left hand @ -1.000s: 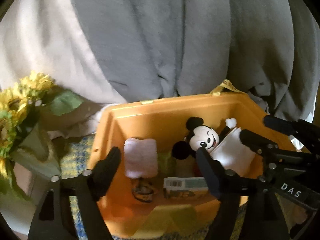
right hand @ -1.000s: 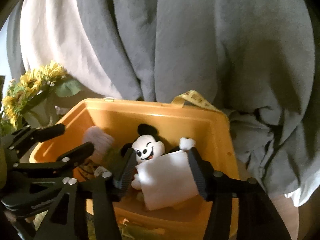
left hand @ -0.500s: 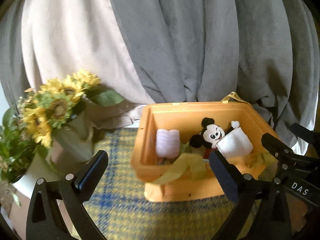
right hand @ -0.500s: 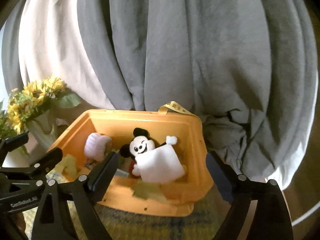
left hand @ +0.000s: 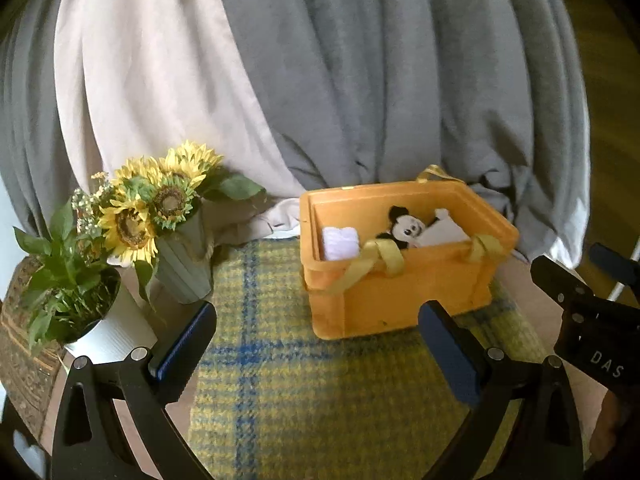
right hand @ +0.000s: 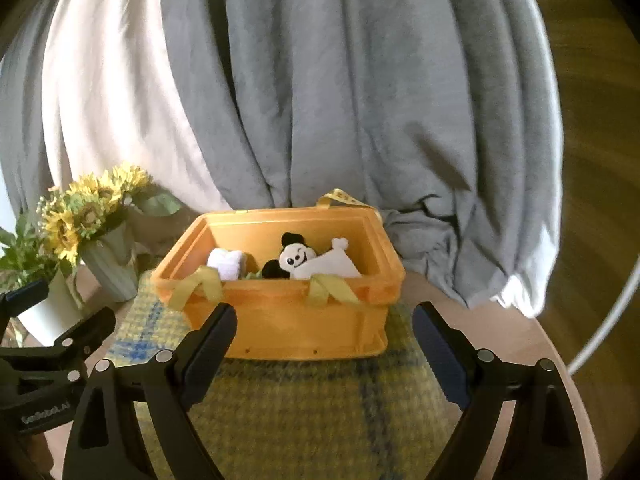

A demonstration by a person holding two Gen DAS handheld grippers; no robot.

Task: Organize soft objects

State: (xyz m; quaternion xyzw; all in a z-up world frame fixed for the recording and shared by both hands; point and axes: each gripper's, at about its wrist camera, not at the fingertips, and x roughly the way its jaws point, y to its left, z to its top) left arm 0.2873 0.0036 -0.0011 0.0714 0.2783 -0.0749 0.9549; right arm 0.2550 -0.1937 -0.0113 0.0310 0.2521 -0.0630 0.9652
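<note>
Left wrist view: a potted plant (left hand: 60, 280) and a vase of sunflowers (left hand: 160, 216) stand at the left on the worktop (left hand: 516, 280). On a plaid cloth (left hand: 280, 380) sits an orange box (left hand: 400, 296) holding a rolled towel (left hand: 340, 242), a mouse toy (left hand: 404, 226) and a white cloth (left hand: 444, 234). The left hand-held gripper (left hand: 316, 344) and right hand-held gripper (right hand: 324, 340) both gape wide, holding nothing, short of the box.
</note>
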